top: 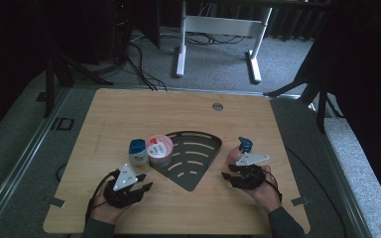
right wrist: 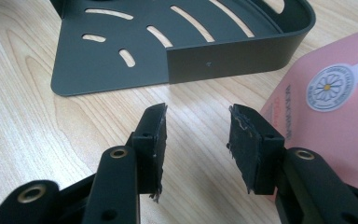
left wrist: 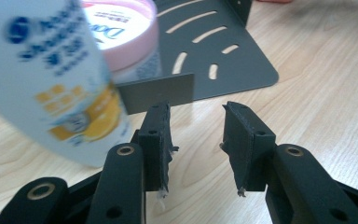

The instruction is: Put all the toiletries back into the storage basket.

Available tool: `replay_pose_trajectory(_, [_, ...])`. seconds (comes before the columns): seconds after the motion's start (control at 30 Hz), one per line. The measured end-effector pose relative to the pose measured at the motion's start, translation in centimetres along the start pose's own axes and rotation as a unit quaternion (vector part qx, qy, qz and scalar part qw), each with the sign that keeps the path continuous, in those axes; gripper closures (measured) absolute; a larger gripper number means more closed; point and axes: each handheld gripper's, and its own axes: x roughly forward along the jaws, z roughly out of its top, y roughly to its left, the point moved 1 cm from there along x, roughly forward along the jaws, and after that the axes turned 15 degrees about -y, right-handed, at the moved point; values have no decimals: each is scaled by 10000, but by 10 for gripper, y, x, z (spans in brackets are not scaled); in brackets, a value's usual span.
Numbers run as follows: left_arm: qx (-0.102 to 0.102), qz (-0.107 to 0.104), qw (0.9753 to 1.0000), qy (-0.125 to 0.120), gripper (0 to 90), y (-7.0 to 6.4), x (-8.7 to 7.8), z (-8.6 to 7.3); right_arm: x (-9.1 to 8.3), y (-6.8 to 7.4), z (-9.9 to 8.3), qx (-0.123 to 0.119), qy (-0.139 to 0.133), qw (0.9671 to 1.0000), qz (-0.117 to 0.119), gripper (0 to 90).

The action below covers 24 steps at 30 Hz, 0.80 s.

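While both grippers, left [left wrist: 196,135] and right [right wrist: 198,137], gape empty, the white blue-capped plastic bottle [left wrist: 51,79] looks blurred, its top cut off.

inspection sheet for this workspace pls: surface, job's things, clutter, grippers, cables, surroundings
Surface: wooden table, round hole near far edge.
Job's things: white bottle and pink jar upright beside the dark slotted corner shelf; pink bottle right of it.
Clutter: nothing seen.
Grippers: left hand-held gripper open, empty, next to white bottle; right hand-held gripper open, empty, next to pink bottle.
Cables: black cables on floor behind table.
Surroundings: grey carpet, white desk frame, dark curtains.
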Motion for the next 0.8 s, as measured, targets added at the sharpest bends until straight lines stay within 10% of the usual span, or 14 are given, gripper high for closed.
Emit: replay_pose_trajectory(0.8, [-146, 322, 9993, 156, 538, 38, -34, 8, 5, 4, -7, 6, 43, 9998, 180, 523])
